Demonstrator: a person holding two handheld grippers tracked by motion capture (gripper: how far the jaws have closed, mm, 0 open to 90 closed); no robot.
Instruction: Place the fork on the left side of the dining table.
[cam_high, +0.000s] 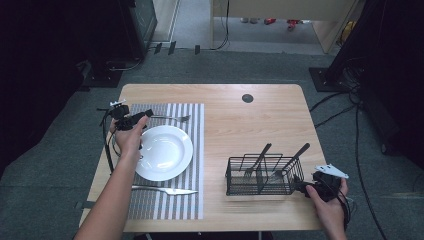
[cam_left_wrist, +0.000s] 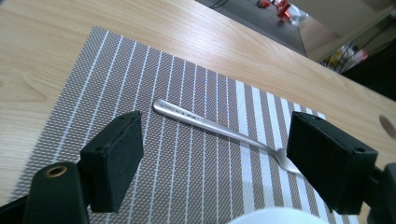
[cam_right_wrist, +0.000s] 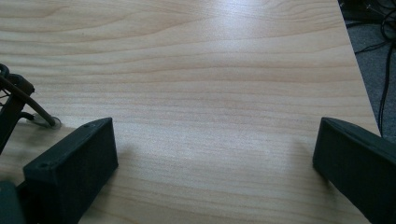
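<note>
A silver fork (cam_high: 172, 118) lies on the striped placemat (cam_high: 192, 205) just beyond a white plate (cam_high: 165, 152). My left gripper (cam_high: 144, 118) hovers over the fork's handle end; in the left gripper view the fork (cam_left_wrist: 210, 126) lies on the mat between the wide-apart jaws of that gripper (cam_left_wrist: 217, 120), and neither pad touches it. A table knife (cam_high: 165, 190) rests on the mat in front of the plate. My right gripper (cam_high: 303, 186) sits at the right end of the black wire basket (cam_high: 262, 175), open over bare wood (cam_right_wrist: 215, 128) with nothing between its jaws.
The wire basket holds a fork and another black-handled utensil standing upright. Its corner (cam_right_wrist: 14, 100) shows at the left of the right gripper view. A dark round grommet (cam_high: 247, 98) sits near the table's far edge. Cables lie on the floor at the right.
</note>
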